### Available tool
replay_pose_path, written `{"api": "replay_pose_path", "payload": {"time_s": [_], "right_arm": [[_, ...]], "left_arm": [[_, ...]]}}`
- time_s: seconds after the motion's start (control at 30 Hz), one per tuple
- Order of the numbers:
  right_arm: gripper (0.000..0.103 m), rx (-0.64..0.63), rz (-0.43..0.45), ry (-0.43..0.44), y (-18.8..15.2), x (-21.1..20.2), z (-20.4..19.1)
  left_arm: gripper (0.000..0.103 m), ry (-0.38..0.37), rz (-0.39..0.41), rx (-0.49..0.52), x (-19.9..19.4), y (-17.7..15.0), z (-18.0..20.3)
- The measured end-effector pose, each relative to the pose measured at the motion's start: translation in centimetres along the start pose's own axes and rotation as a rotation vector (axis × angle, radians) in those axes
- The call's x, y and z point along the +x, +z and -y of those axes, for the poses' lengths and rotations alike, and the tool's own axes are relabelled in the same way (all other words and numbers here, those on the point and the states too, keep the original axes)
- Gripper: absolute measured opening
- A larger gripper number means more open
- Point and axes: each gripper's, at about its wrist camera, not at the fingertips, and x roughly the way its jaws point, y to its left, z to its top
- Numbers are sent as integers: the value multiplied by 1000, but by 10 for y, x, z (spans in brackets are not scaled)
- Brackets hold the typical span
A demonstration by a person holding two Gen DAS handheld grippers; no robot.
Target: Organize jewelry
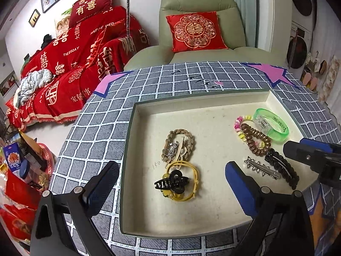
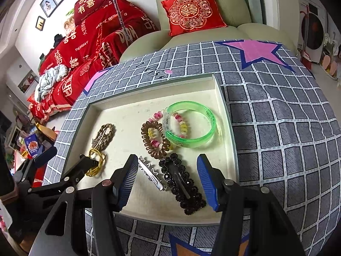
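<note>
A cream tray (image 1: pixel 191 226) (image 2: pixel 228 111) sits on the checked cloth and holds the jewelry. In the left wrist view, my left gripper (image 1: pixel 172 183) is open and empty, its fingers either side of a black claw clip (image 1: pixel 171 184) on a yellow hair tie (image 1: pixel 192 183). A braided tan tie (image 1: pixel 180 143) lies just beyond. In the right wrist view, my right gripper (image 2: pixel 168 179) is open and empty over a black beaded clip (image 2: pixel 182 183) and a silver clip (image 2: pixel 150 175). A green bangle (image 2: pixel 191 125), a brown coil tie (image 2: pixel 154 139) and a pink-yellow bead bracelet (image 2: pixel 181 123) lie beyond.
The tray rests on a grey checked tablecloth (image 2: pixel 277 128) with pink stars (image 2: pixel 255 50). A green armchair with a red cushion (image 1: pixel 195 31) stands behind the table. A red-covered sofa (image 1: pixel 70 70) is at the left, with clutter on the floor (image 1: pixel 23 170).
</note>
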Motion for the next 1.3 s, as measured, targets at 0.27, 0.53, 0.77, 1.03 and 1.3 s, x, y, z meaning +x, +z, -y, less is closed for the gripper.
{"api": "replay_pose_path", "payload": {"time_s": [0.27,0.53,0.77,1.03,1.3], "right_arm": [[82,-39,14,-37,0,-3,-4],[92,-68,6,-50,-1,-1,-9],[103,-100,35,-84,-4,-10,-18],[103,-121,-6,-76,-18,-19,-23],[103,-182,11,-130,-36,-39,-32]], "left_arm": [[103,16,-14,-24,2,-6,-7],[103,41,-22,-14,-1,-9,-7],[103,36,-26,-21,-7,-17,-11],[103,40,-20,6,-24,-28,-11],[103,6,-44,-17,-45,-45,-16]]}}
